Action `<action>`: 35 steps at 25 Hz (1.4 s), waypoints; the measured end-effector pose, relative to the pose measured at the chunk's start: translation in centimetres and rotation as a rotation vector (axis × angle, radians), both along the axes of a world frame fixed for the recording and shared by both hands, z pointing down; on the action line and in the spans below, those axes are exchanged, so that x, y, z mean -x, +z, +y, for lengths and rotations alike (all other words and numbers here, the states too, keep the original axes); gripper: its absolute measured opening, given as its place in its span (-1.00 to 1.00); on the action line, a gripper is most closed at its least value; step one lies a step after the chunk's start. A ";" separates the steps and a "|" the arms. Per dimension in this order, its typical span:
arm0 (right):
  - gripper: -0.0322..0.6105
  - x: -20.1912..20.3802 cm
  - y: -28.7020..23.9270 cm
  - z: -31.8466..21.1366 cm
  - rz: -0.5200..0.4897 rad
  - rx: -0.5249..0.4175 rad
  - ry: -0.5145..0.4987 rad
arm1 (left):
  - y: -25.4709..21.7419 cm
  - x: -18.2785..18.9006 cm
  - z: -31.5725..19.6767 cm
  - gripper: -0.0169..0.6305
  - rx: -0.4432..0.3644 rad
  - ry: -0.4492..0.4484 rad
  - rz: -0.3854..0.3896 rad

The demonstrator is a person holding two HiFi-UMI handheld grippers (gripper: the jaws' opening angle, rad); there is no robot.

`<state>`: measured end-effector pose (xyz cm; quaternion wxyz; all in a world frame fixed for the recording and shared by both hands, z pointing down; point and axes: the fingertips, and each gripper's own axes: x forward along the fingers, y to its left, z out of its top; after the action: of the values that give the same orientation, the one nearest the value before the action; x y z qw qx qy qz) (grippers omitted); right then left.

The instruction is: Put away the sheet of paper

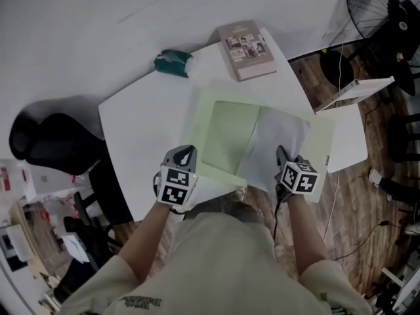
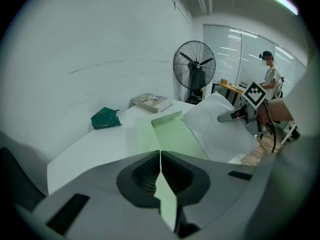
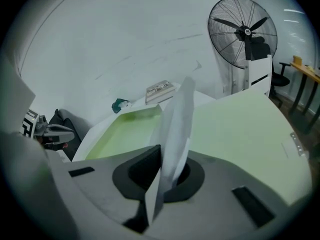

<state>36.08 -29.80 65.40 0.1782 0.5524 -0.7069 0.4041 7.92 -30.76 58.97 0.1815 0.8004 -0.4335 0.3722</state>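
Note:
A pale green folder (image 1: 226, 133) lies open on the white table (image 1: 138, 123). My left gripper (image 1: 187, 155) is at its near left corner, shut on a thin green edge of the folder (image 2: 167, 199). A white sheet of paper (image 1: 275, 146) lies over the folder's right half, its near edge lifted. My right gripper (image 1: 282, 156) is shut on that near edge, and the sheet (image 3: 177, 124) rises on edge out of the jaws in the right gripper view. The left gripper view shows the right gripper (image 2: 235, 115) holding the sheet (image 2: 220, 124) above the folder (image 2: 172, 136).
A book (image 1: 246, 50) lies at the table's far corner, with a teal packet (image 1: 172, 63) to its left. A black chair (image 1: 49, 143) stands left of the table, a white board (image 1: 351, 136) right of it, and a floor fan (image 1: 384, 5) at the far right. A person (image 2: 270, 74) stands in the background.

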 end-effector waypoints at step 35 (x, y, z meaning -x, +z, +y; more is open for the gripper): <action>-0.82 16.6 3.8 -6.5 -0.184 0.139 -0.194 | 7.2 3.8 -0.6 -0.88 0.146 -0.015 0.024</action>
<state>19.49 -36.29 69.18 0.1887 0.4285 -0.7407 0.4818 4.15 -31.32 66.17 0.2472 0.7862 -0.4088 0.3920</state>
